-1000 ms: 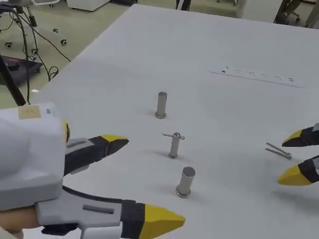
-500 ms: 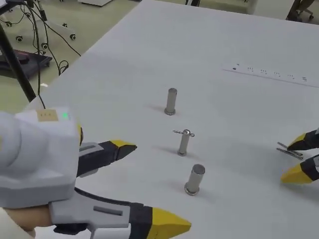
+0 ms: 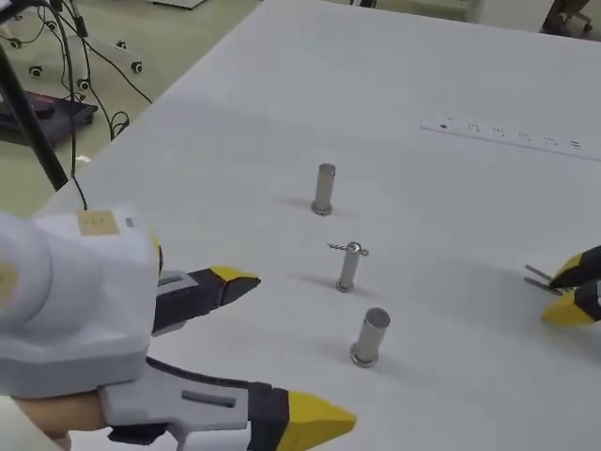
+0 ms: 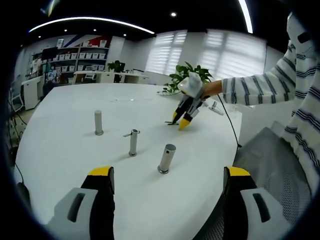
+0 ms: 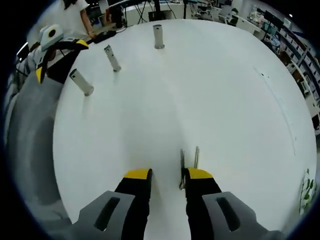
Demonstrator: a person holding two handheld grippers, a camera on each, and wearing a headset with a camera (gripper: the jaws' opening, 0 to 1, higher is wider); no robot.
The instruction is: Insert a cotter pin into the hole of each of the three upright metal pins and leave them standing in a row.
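Now, frame's right edge: your right gripper [image 3: 560, 296] narrows from wide around loose cotter pin [image 5: 182, 167], unclamped yet. Left gripper [image 3: 302, 350] gapes empty. Near pin [image 3: 369, 336], far pin [image 3: 324, 189] await.

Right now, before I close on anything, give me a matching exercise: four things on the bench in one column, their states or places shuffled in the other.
Column 1
1. far metal pin
2. middle metal pin
3. loose cotter pin
4. left tongs

Column 2
A. open, holding nothing
B. inserted cotter pin through its top
C. lying on the table at the tips of the right tongs
D. upright, nothing through its top

Pairs: 1-D, 2-B, 3-C, 4-A
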